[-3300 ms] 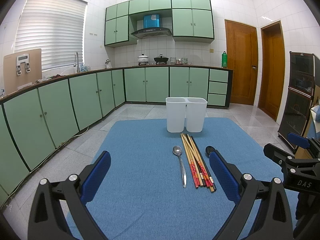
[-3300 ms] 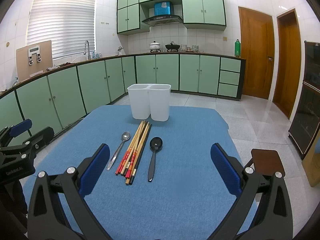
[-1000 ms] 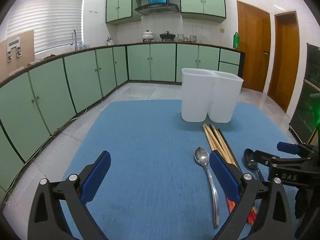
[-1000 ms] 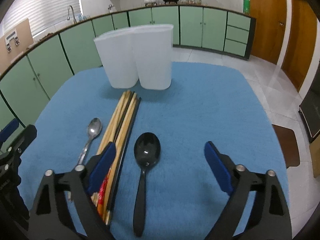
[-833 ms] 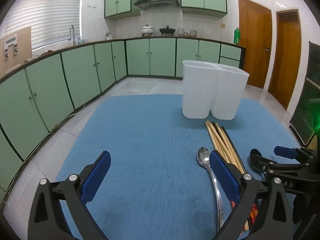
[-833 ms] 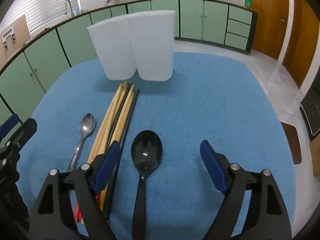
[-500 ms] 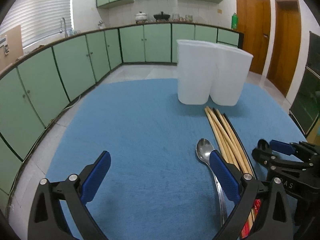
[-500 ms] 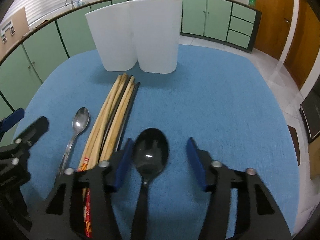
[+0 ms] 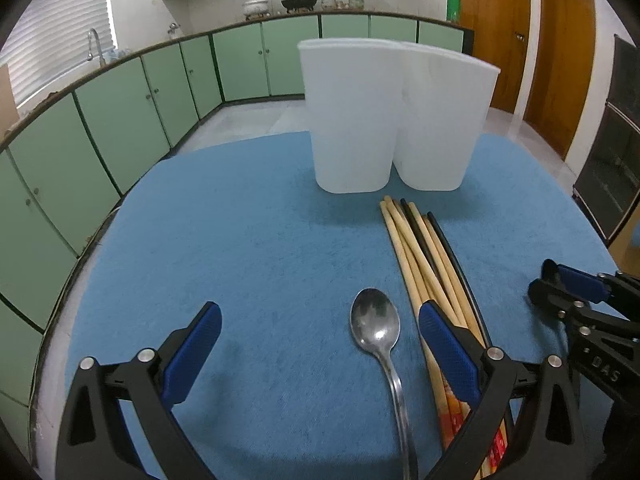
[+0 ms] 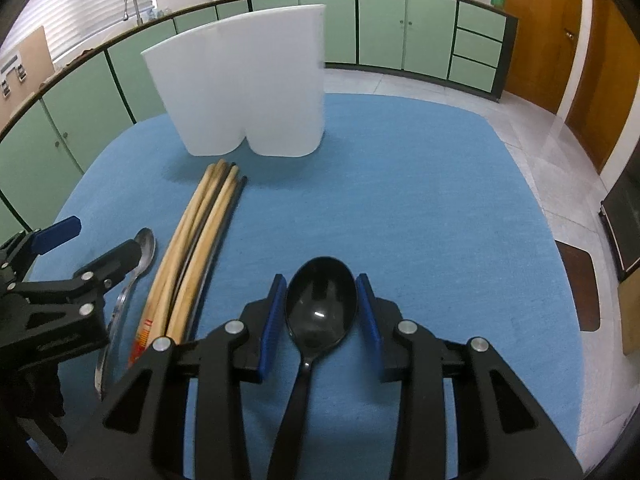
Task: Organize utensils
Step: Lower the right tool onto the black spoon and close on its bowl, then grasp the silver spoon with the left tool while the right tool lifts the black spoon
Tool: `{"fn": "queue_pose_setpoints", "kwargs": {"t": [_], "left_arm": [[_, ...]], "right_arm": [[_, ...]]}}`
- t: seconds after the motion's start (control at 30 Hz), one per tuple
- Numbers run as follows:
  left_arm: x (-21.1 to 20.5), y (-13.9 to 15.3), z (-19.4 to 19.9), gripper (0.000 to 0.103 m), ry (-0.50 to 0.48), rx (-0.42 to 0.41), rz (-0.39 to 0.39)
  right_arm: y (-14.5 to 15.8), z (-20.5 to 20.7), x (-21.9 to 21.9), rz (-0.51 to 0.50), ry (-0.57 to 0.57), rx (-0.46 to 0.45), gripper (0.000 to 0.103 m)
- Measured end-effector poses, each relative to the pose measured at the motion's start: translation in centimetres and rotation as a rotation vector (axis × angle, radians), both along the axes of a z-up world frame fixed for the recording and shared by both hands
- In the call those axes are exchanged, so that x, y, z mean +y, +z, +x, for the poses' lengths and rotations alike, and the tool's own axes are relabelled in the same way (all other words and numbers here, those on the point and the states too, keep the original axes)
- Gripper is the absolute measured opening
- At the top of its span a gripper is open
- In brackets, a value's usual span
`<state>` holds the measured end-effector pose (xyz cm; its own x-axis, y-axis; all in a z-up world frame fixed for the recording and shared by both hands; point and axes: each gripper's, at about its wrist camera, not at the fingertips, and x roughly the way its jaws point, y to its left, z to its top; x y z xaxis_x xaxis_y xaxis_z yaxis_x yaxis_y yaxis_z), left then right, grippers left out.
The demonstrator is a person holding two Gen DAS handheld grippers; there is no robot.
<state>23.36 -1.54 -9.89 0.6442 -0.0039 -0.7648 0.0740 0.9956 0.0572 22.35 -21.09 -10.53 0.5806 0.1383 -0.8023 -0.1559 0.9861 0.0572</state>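
The right gripper (image 10: 321,312) has just been closing; its blue pads (image 10: 271,316) bracket the black spoon's (image 10: 320,307) bowl, apparently touching, to secure it for lifting. The left gripper (image 9: 320,348) is open, straddling the metal spoon (image 9: 376,324). Both spoons flank the chopsticks (image 9: 420,252), which point at the white holder (image 9: 352,120) awaiting utensils.
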Motion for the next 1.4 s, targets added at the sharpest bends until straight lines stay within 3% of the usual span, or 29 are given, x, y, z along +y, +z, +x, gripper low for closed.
{"fn": "queue_pose_setpoints", "kwargs": {"t": [0.53, 0.67, 0.73, 0.8, 0.9, 1.0, 1.23, 1.4], "left_arm": [[0.6, -1.1, 2.2, 0.094, 0.004, 0.099, -0.001], [1.3, -0.5, 2.8, 0.066, -0.026, 0.105, -0.046], [1.3, -0.3, 2.9, 0.052, -0.04, 0.106, -0.059], [1.4, -0.1, 3.0, 0.03, -0.053, 0.106, -0.075], [1.7, 0.3, 2.8, 0.029, -0.077, 0.096, -0.104], [1.9, 1.2, 1.7, 0.029, -0.105, 0.042, -0.135], [3.0, 4.8, -2.7, 0.029, -0.167, -0.209, -0.181], [2.9, 6.5, -5.2, 0.029, -0.171, -0.376, -0.155]], "right_arm": [[-0.6, 0.4, 0.6, -0.008, 0.032, 0.021, 0.037], [-0.4, 0.8, 0.7, 0.001, 0.036, 0.051, 0.038], [-0.3, 0.9, 0.7, 0.0, 0.043, 0.063, 0.034], [-0.2, 0.9, 0.8, 0.004, 0.054, 0.064, 0.034], [0.5, 0.4, 0.6, 0.018, 0.053, 0.016, 0.034], [1.6, -0.4, 0.3, 0.021, 0.054, -0.065, 0.034], [5.3, -2.0, -0.2, 0.064, 0.07, -0.253, 0.033], [7.4, -1.9, -0.2, 0.102, 0.084, -0.323, 0.033]]}}
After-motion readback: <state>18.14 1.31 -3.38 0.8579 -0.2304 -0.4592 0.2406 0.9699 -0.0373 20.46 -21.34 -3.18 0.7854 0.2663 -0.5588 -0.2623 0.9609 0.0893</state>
